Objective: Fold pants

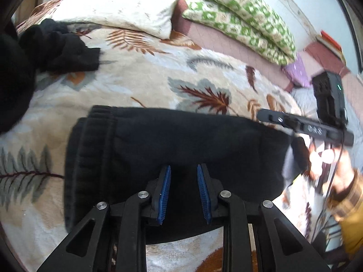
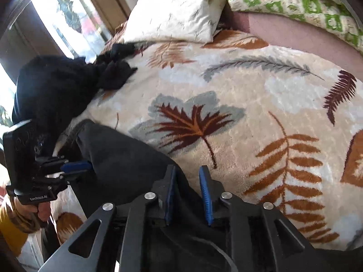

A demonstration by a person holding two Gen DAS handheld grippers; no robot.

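Leaf-print blanket (image 1: 140, 83): folded black pants (image 1: 181, 145) lie crosswise, waistband left

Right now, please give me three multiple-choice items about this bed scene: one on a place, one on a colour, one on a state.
1. Where do the folded pants lie?
A. on the leaf blanket
B. on the white pillow
C. on the floor

2. What colour are the pads on the left gripper?
A. red
B. blue
C. white

3. How do the left gripper's jaws stand?
A. shut on the pants
B. shut on the pillow
C. open, over the pants

Answers:
1 A: the leaf print shows all around the pants.
2 B: both pad strips are blue in the left wrist view.
3 C: a clear gap lies between the pads, with only the black cloth seen behind it.
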